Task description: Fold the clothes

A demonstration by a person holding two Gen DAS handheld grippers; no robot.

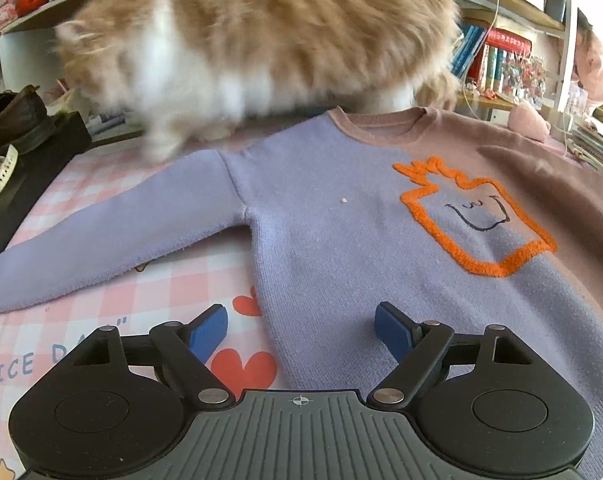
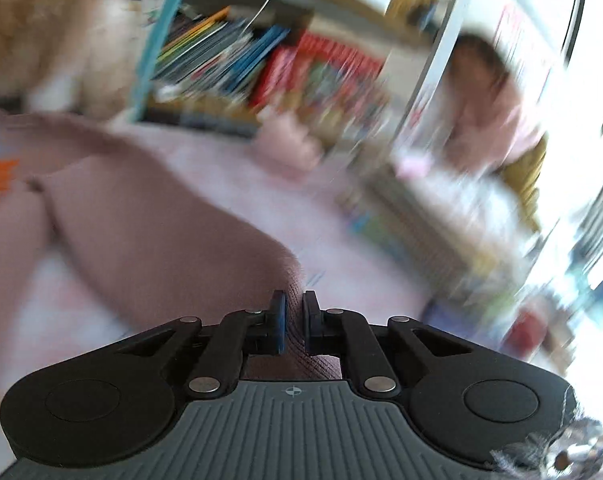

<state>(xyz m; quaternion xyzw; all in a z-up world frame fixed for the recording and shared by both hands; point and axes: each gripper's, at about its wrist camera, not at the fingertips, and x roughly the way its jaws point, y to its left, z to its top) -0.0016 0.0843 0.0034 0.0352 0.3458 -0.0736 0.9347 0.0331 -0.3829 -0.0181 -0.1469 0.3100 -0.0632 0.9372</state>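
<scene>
Sweater lies face up and spread flat on the pink checked cloth, collar away from the cameras and hem toward them, so its long axis runs from the grippers outward to the neck; left gripper hangs just above the near left hem, fingers spread wide and holding nothing, one blue pad over bare cloth and the other over lilac knit, so that the body's side edge runs between them; lilac sleeve reaches out flat to the left, well apart from the folded side. Right gripper is clamped on the end of the dusty-pink sleeve, which drapes from the shoulder toward it (the view is motion-blurred, so finer detail is lost); the right hand is thus the one already on the garment, and the body lies to its left. The sweater is two-toned knit, lilac and dusty pink, with a pink ribbed collar and an orange plush outline enclosing a drawn smile. An orange-and-white cat stands at the collar end, close enough to obstruct any fold carried toward the neck.
</scene>
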